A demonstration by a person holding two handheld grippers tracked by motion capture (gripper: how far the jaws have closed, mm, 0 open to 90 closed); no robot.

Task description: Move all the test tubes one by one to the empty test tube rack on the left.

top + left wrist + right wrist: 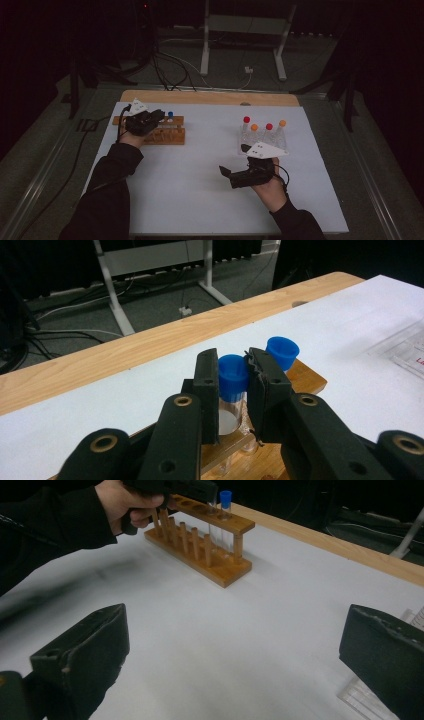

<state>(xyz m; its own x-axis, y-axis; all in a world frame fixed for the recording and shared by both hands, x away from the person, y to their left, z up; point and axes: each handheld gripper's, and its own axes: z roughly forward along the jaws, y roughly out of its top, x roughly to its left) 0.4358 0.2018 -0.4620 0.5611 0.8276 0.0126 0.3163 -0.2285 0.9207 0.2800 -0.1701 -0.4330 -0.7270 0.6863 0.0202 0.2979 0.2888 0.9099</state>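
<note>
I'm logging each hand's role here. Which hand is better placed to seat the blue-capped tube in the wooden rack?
Left, probably: the left gripper is shut on the blue-capped tube over the wooden rack. The right gripper is open, far off.

Matt wooden rack (305,377), glossy plastic cap (233,376)

No legible text (red fragment unreadable)

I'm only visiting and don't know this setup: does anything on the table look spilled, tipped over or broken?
Nothing stands out. The wooden rack sits flat on the white mat, with one blue-capped tube upright in it. The left tool is clamped on a second blue-capped tube, upright at the rack. The red- and orange-capped tubes stand upright too.
</note>
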